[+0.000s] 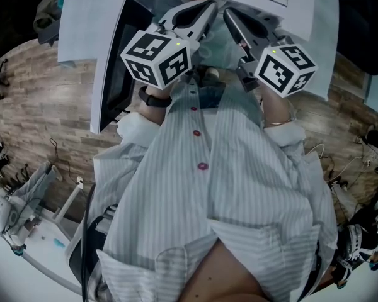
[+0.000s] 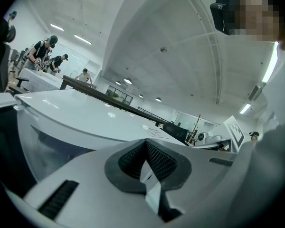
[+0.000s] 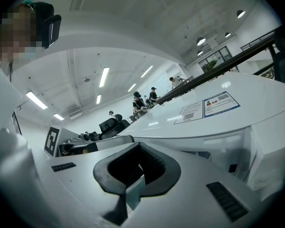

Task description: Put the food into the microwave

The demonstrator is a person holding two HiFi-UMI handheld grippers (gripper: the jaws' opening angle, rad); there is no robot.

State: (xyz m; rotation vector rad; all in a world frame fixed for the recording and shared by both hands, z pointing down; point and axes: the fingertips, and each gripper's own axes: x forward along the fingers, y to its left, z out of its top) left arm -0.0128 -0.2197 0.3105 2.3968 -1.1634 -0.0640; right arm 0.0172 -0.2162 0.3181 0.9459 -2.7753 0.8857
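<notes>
A white microwave (image 1: 290,5) stands right in front of me, its dark-windowed door (image 1: 113,74) swung open to the left. I hold both grippers up against my striped shirt, pointing at its front. My left gripper (image 1: 206,10) has its jaws together with nothing between them. My right gripper (image 1: 232,16) is shut and empty as well. In the left gripper view the pads (image 2: 154,163) meet over the microwave's white top (image 2: 85,118). In the right gripper view the closed pads (image 3: 147,167) sit below the labelled top (image 3: 206,108). No food shows plainly in any view.
Wood-look floor (image 1: 31,106) lies to the left. A white bench with gear (image 1: 19,219) stands at the lower left, and cables (image 1: 353,162) trail at the right. People (image 2: 42,51) work at far tables in the hall.
</notes>
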